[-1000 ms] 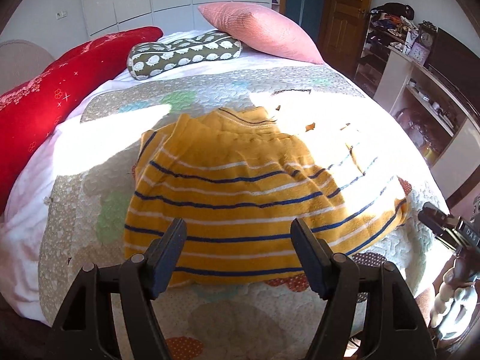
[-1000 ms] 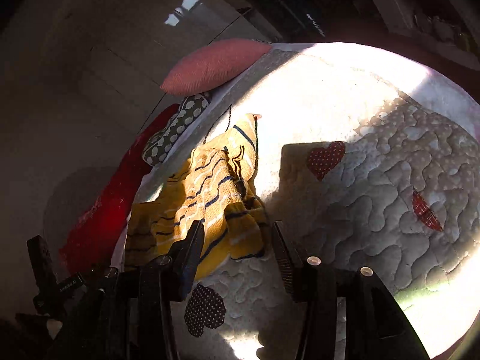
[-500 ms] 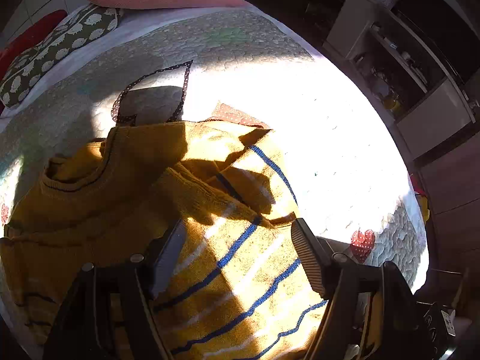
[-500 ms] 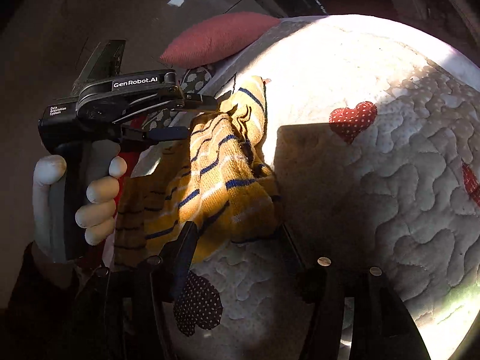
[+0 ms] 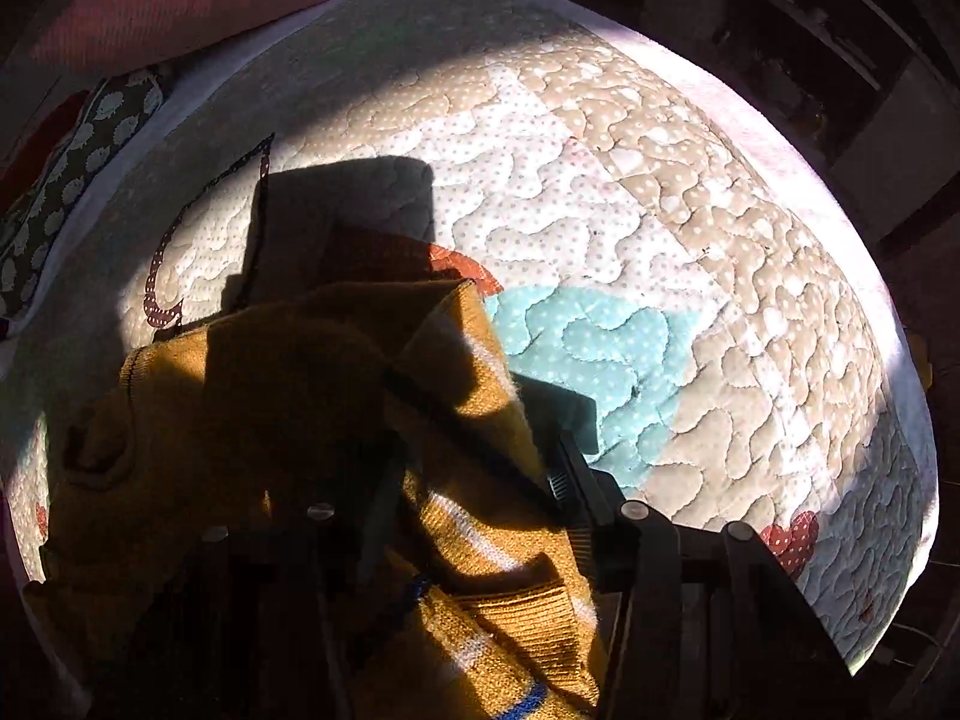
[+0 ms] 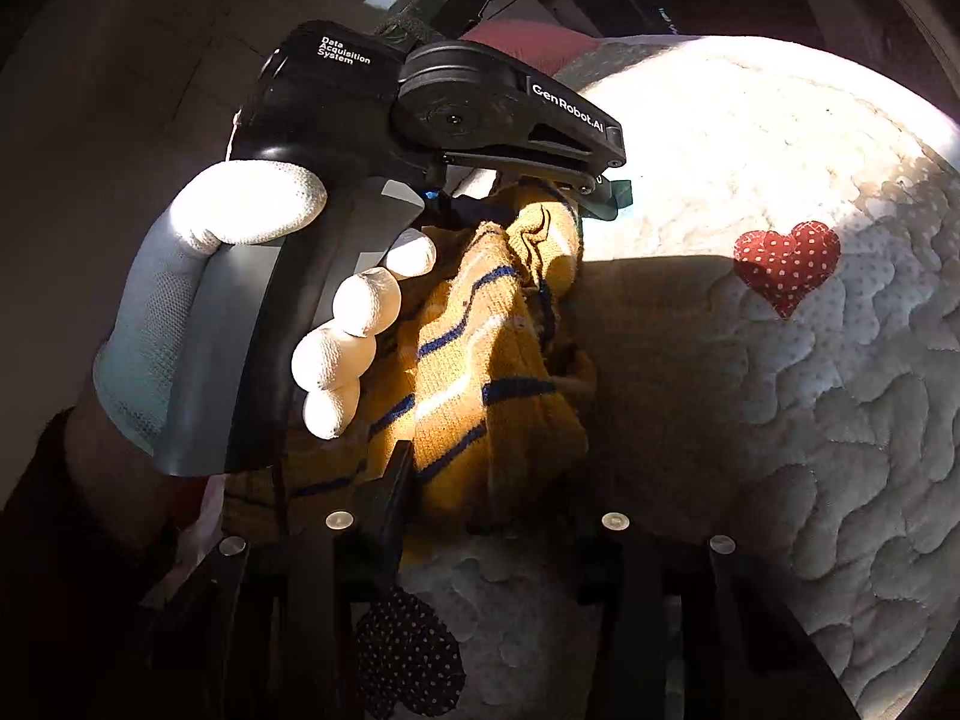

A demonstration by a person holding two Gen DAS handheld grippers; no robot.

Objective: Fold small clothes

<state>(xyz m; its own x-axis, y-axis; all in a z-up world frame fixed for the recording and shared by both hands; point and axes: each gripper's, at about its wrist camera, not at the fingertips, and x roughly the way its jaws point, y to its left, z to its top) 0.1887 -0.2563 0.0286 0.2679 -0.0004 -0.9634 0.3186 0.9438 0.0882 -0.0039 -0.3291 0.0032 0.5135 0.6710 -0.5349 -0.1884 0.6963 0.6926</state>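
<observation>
The right wrist view alone shows the left gripper [image 6: 600, 195] from outside: a black handle lettered "GenRobot.AI", held in a white-gloved left hand [image 6: 240, 306] at the left of the frame, its tips at upper centre over the top edge of the yellow striped sweater [image 6: 480, 360]. The left wrist view alone shows the quilt's [image 5: 690, 240] pale blue patch [image 5: 600, 348] at centre right, the red pillow [image 5: 180, 6] along the top left and the patterned bolster [image 5: 72, 162] at the left edge. In that view the sweater [image 5: 288, 420] fills the lower left and centre, bunched and partly in shadow, with a fold rising between the left gripper's [image 5: 474, 480] fingers [image 5: 570, 486]; cloth fills the gap, and the fingers stand apart around it, though whether they press it cannot be told. In the right wrist view the sweater's lower edge sits between the right gripper's [image 6: 486, 480] fingers [image 6: 396, 480] at lower centre; they are spread on either side of the cloth, and contact cannot be confirmed because of shadow. A red heart patch [image 6: 786, 258] lies on the quilt [image 6: 780, 450] at the right, and a dark dotted heart patch [image 6: 408, 654] at the bottom centre.
</observation>
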